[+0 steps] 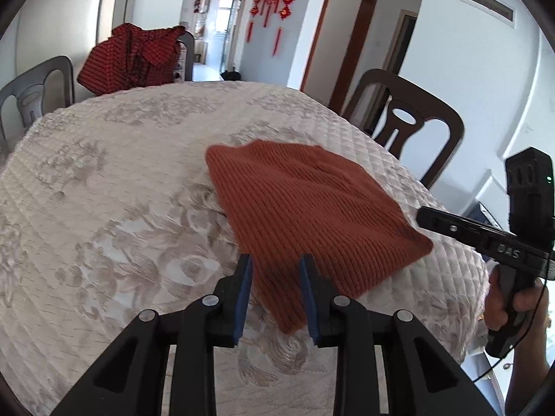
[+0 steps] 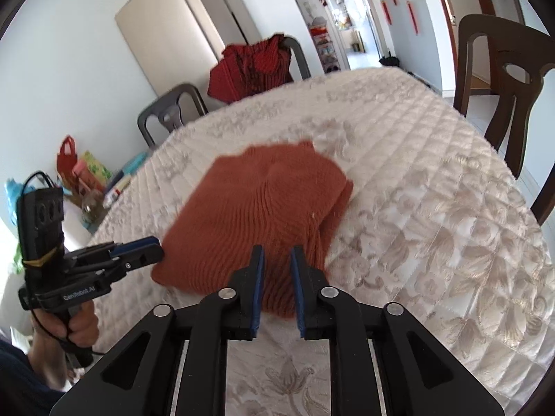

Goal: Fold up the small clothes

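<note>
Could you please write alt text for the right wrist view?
A folded rust-orange knit garment lies on a quilted floral tablecloth, just beyond the right gripper, whose blue-padded fingers stand apart, holding nothing. The left gripper hovers at the garment's left edge.

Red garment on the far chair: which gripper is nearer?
Left, slightly, as far as I can tell. Left gripper and right gripper both hover at the near edge of the sweater, far from the red garment.
</note>
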`<state>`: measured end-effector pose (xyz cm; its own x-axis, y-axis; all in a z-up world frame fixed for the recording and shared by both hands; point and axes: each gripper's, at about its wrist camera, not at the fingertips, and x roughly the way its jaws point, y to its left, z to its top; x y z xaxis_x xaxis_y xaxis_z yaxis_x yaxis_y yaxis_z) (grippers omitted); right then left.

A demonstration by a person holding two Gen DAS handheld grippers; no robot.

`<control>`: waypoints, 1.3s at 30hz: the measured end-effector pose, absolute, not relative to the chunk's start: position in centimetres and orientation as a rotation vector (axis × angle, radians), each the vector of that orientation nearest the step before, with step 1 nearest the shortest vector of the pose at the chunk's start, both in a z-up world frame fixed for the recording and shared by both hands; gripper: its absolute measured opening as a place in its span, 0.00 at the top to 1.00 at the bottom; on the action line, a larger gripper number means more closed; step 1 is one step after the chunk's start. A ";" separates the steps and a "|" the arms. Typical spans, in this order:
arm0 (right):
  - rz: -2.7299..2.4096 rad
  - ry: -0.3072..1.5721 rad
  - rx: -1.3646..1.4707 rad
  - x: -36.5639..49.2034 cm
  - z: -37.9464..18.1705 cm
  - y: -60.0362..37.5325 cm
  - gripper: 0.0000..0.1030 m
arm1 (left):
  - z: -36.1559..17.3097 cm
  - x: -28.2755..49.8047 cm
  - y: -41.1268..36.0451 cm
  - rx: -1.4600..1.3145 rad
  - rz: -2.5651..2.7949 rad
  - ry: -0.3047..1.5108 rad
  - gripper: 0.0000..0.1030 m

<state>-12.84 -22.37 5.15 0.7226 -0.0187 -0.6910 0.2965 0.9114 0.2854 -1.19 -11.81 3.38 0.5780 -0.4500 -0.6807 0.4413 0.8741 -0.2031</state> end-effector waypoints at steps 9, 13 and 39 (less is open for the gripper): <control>-0.189 0.726 0.467 -11.9 5.1 -23.7 0.54 | 3.7 0.6 -11.9 -0.028 -0.463 0.797 0.61; -0.194 0.739 0.490 -11.5 4.5 -24.4 0.54 | 3.6 1.3 -11.9 -0.043 -0.458 0.801 0.59; -0.110 0.781 0.686 -8.7 0.9 -28.2 0.54 | -0.3 6.1 -10.3 -0.411 -0.626 0.910 0.44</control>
